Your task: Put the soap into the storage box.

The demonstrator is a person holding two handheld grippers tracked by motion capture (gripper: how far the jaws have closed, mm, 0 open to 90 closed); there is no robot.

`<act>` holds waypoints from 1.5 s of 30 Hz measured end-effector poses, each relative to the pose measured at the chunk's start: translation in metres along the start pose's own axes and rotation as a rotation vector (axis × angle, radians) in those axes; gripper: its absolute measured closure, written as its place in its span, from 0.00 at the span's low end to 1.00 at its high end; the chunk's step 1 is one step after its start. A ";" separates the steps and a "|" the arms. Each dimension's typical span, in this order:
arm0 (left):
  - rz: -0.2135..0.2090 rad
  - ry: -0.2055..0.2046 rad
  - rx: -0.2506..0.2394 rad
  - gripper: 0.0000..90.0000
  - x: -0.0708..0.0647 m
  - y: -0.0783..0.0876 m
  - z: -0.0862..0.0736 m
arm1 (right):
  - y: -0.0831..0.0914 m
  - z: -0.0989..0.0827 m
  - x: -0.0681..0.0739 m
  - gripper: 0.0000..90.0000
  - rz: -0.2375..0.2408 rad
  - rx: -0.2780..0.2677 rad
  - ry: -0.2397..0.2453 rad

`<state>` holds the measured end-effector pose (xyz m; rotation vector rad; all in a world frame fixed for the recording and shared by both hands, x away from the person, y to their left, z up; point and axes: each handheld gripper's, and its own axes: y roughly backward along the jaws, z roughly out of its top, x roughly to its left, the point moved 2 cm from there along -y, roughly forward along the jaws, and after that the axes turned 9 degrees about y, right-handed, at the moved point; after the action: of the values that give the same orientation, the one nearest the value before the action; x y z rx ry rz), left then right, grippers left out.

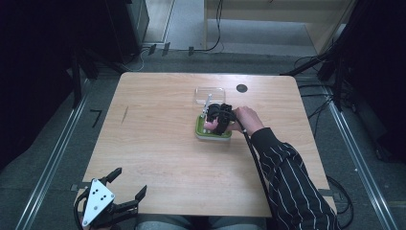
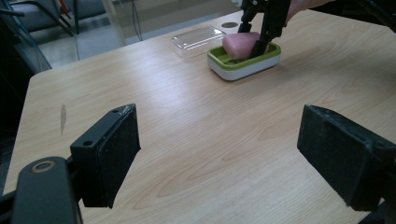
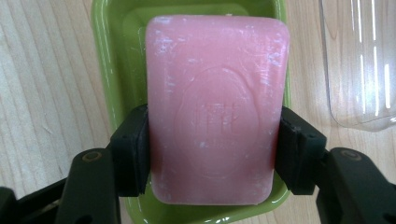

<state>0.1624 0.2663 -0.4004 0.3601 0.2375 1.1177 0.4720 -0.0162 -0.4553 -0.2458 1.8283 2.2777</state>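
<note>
One square light-wood table (image 1: 158, 143) carries every item in use; a small round black disc (image 1: 242, 88) sits in its surface near the far edge, and a short dark scuff mark (image 1: 125, 114) lies toward its left side.

Next in size, the right arm in a dark sleeve with thin white stripes (image 1: 287, 182) reaches in from the lower right, and its hand (image 1: 248, 119) holds the right gripper (image 1: 219, 125) over the middle of the table. The left gripper (image 1: 128, 188), topped by a grey three-cornered plate (image 1: 98, 195), rests at the near left edge of the table, well apart from the work. Its black padded fingers (image 2: 114, 149) stand wide with bare table between them.

A clear rectangular plastic lid (image 1: 210, 95) lies flat on the table just beyond the dish, close to it. The rectangular soap dish with a lime-green tray on a white base (image 1: 203, 133) stands right of centre.

The pink rectangular soap bar (image 3: 215, 107) with an embossed oval stamp on its face sits over the green tray. The right gripper's black fingers (image 3: 133, 154) press against its two long sides, holding the bar. In the left gripper view the bar (image 2: 240, 44) stands tilted, its lower end inside the tray. Whether that end touches the tray floor cannot be determined.
</note>
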 end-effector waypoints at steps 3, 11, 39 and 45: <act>0.000 0.000 -0.001 0.15 0.000 0.000 0.000 | -0.001 0.000 0.000 0.43 0.002 0.008 -0.006; 0.001 0.000 0.000 0.15 0.000 0.000 0.000 | -0.003 -0.001 -0.001 0.43 0.000 0.002 -0.012; 0.002 -0.001 0.000 0.15 0.000 0.000 0.000 | -0.012 0.000 -0.001 0.42 -0.011 0.015 0.000; 0.001 0.000 -0.001 0.15 0.000 0.000 0.000 | -0.011 0.000 -0.002 0.41 -0.011 0.014 -0.007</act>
<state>0.1621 0.2662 -0.4005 0.3599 0.2368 1.1187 0.4767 -0.0141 -0.4653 -0.2441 1.8345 2.2550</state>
